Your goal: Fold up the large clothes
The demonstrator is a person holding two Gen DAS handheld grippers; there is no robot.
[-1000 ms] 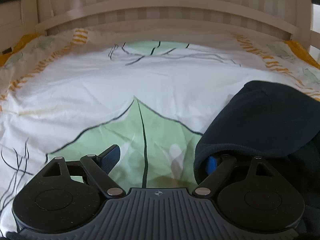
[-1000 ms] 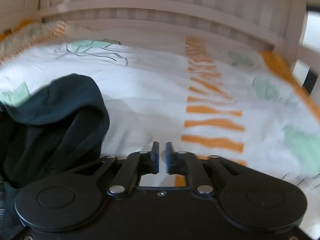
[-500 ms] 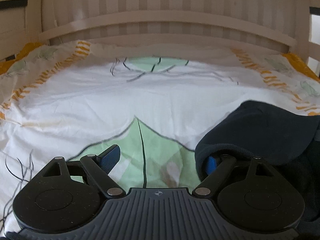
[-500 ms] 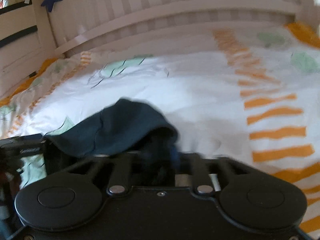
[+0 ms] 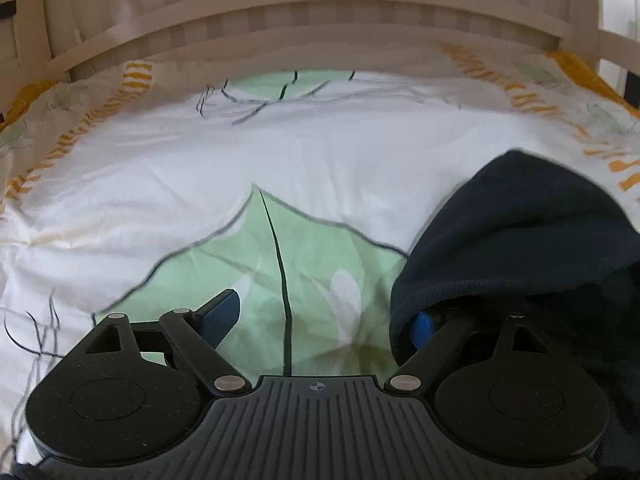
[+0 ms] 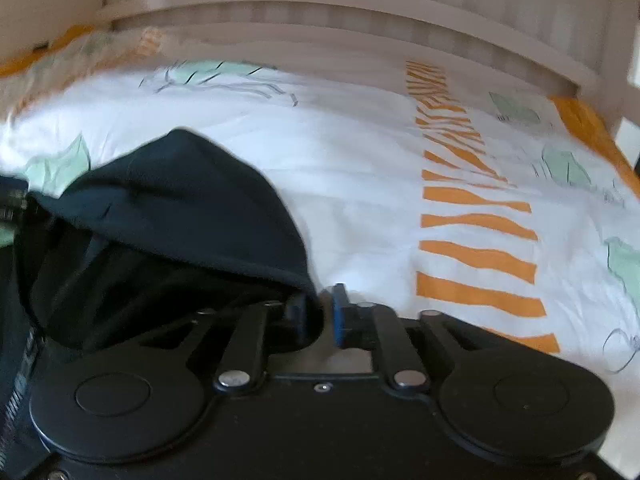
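Note:
A dark navy garment [image 5: 524,232] lies on the bed at the right of the left wrist view, and its hem drapes over my left gripper's right finger. My left gripper [image 5: 324,316] is wide open, with its left finger bare over the green leaf print. In the right wrist view the same garment [image 6: 172,208] is bunched at the left. My right gripper [image 6: 318,314] is nearly closed, with the garment's edge lying between its fingers. A zipper shows at the lower left.
The bed is covered by a white duvet [image 5: 240,160] with green leaf prints and orange stripes [image 6: 476,256]. A white slatted bed frame [image 5: 304,12] runs along the far side.
My right gripper swung left to the garment and back, and now has the garment's edge between its fingers. The left gripper stayed open under the fabric, which has lifted a little.

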